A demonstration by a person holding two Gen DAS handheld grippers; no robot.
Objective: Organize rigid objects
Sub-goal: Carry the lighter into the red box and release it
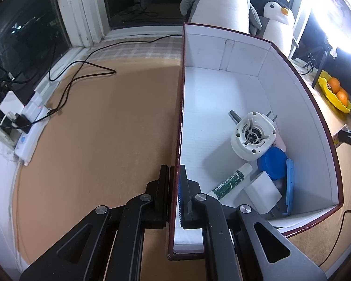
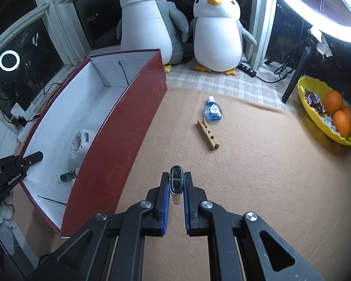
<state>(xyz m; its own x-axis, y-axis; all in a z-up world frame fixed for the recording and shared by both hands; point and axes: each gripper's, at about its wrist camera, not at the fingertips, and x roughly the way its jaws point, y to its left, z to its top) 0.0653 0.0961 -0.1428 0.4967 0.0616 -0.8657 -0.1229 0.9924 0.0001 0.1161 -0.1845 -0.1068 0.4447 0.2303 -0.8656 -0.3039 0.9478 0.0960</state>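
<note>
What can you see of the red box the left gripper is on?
The red box is a long, open-topped carton, glossy dark red outside with faint lettering, plain white inside. It rests on the tan mat. The left gripper is shut on its near-left wall. Inside, at the near end, lie a white round appliance part, a green-labelled tube, a blue lid and a white block.

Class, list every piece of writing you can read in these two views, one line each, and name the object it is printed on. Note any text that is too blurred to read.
"GenRobot.AI": white letters on the left hand-held gripper, seen in the right wrist view.
"MENTHOLATUM": on the green and white tube in the box; the first letters are unclear.
Large faint letters on the box's red outer wall: not readable.
Label on the blue bottle: too small to read.
</note>
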